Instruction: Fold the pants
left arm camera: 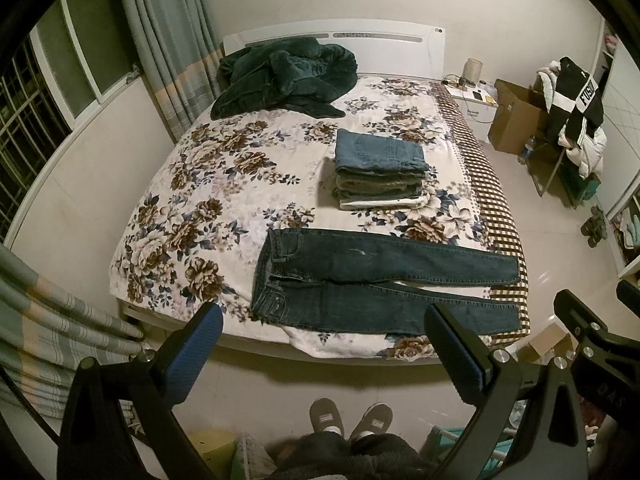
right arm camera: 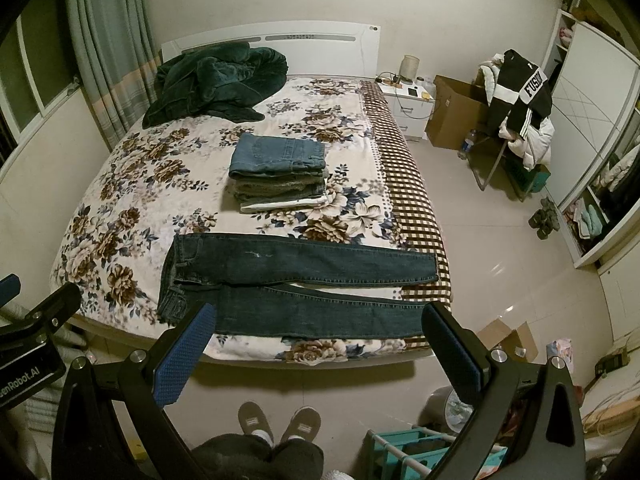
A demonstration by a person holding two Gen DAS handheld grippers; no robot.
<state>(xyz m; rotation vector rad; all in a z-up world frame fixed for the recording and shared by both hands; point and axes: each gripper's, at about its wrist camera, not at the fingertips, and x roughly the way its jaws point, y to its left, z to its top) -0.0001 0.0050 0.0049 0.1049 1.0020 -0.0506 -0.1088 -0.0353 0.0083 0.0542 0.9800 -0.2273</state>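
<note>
Dark blue jeans (left arm camera: 380, 280) lie flat across the near edge of the floral bed (left arm camera: 192, 184), waist to the left, both legs stretched right; they also show in the right wrist view (right arm camera: 288, 280). My left gripper (left arm camera: 324, 316) is open and empty, held back from the bed's foot, above the floor. My right gripper (right arm camera: 318, 316) is open and empty, likewise in front of the near bed edge. Part of the right gripper's body shows at the right of the left wrist view.
A stack of folded pants (left arm camera: 380, 168) sits mid-bed. A dark green robe (left arm camera: 284, 76) lies by the headboard. A nightstand (right arm camera: 408, 100), cardboard box (right arm camera: 456, 112) and a chair with clothes (right arm camera: 516, 112) stand right of the bed. My slippered feet (right arm camera: 280, 424) are on the floor.
</note>
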